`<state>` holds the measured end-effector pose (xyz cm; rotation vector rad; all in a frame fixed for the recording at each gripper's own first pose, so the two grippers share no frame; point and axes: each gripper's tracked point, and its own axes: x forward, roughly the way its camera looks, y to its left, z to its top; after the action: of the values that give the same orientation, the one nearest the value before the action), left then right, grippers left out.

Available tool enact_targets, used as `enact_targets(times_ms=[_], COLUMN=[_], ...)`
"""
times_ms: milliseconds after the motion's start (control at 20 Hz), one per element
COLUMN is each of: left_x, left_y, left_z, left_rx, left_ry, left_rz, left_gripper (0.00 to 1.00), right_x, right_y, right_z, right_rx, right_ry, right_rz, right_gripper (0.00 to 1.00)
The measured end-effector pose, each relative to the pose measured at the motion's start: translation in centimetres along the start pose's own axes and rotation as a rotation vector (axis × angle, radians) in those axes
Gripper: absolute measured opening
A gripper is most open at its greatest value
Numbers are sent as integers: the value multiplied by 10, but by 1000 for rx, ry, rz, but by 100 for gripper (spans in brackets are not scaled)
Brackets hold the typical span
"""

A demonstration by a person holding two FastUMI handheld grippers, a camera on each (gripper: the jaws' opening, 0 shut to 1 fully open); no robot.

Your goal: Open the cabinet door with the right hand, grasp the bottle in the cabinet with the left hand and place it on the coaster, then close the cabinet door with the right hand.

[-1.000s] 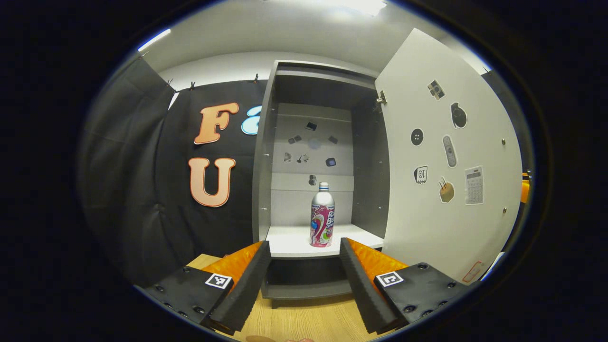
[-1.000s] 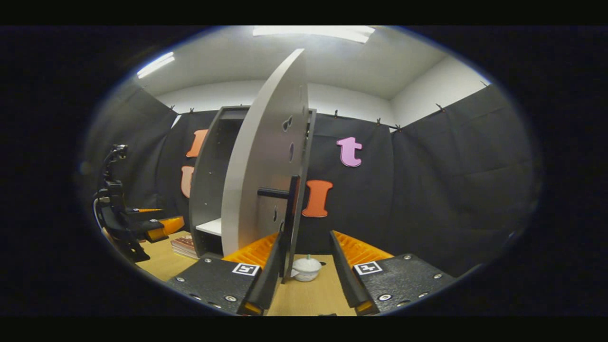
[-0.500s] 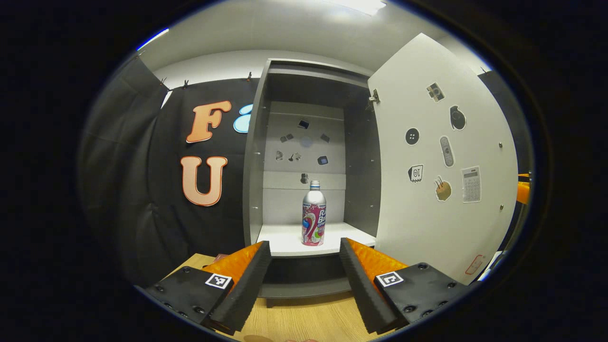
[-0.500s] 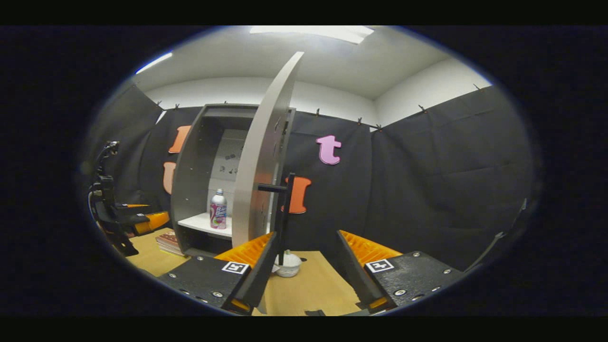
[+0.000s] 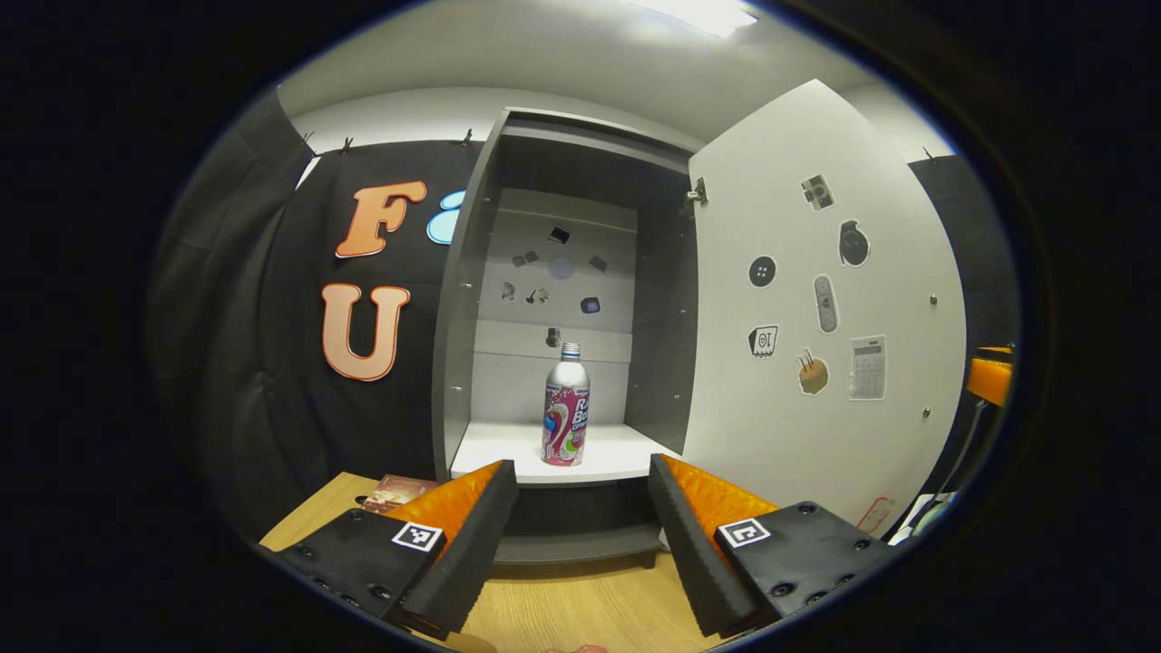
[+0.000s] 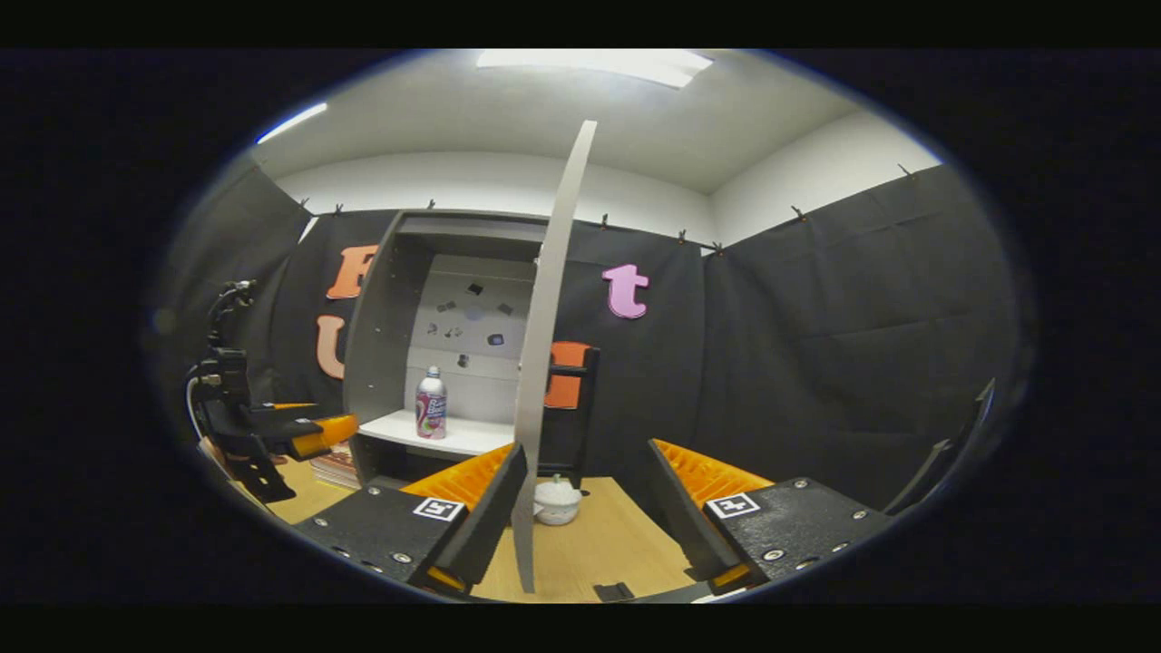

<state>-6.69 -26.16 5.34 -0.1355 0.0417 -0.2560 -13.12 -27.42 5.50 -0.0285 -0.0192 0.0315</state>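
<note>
Cabinet (image 5: 472, 299) is my landmark. Its door (image 5: 816, 345) stands swung wide to the right of the opening, stickers showing on the inner face. Bottle (image 5: 566, 405) stands upright on the white shelf (image 5: 508, 453) inside the cabinet, near the middle, apart from both side walls.

My left gripper (image 5: 580, 535) sits in front of the cabinet, below shelf level, jaws spread wide and holding nothing. The bottle is ahead of it and higher, lined up a little left of the gap's middle, well apart from both fingers.

Right gripper view: my right gripper (image 6: 580, 517) is at the door's free edge (image 6: 544, 363), seen edge-on, jaws wide, gripping nothing. Door edge runs down beside the left finger (image 6: 485, 512); contact I cannot tell. A small white lidded pot (image 6: 556, 501) sits on the wooden table (image 6: 608, 544) right of the cabinet. The left gripper (image 6: 272, 431) shows left of the cabinet.
</note>
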Motion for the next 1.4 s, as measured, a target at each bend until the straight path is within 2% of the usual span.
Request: enact_targets(times_ms=[350,500,550,1050,1250,1400], left_x=[10,36,47,182,218,243], left_y=[21,31,34,38,28,26], left_z=[5,2,1,-29,-41,-50], left_rx=[5,-4,-4,40,54,60], left_ry=[-6,-2,-1,24,28,35], left_rz=[16,-6,-21,-270,-319,-316], left_gripper=[95,95,95,95,95,95], right_x=[4,19,27,134,161,184], right_y=[68,106,117,212,230,229], right_z=[10,13,13,-25,-42,-48], right_rx=[19,66,76,96,82,27], right_ry=[-23,-41,-49,3,55,65], right_rz=[94,125,129,9,11,-1], right_gripper=[83,87,92,93,94,94])
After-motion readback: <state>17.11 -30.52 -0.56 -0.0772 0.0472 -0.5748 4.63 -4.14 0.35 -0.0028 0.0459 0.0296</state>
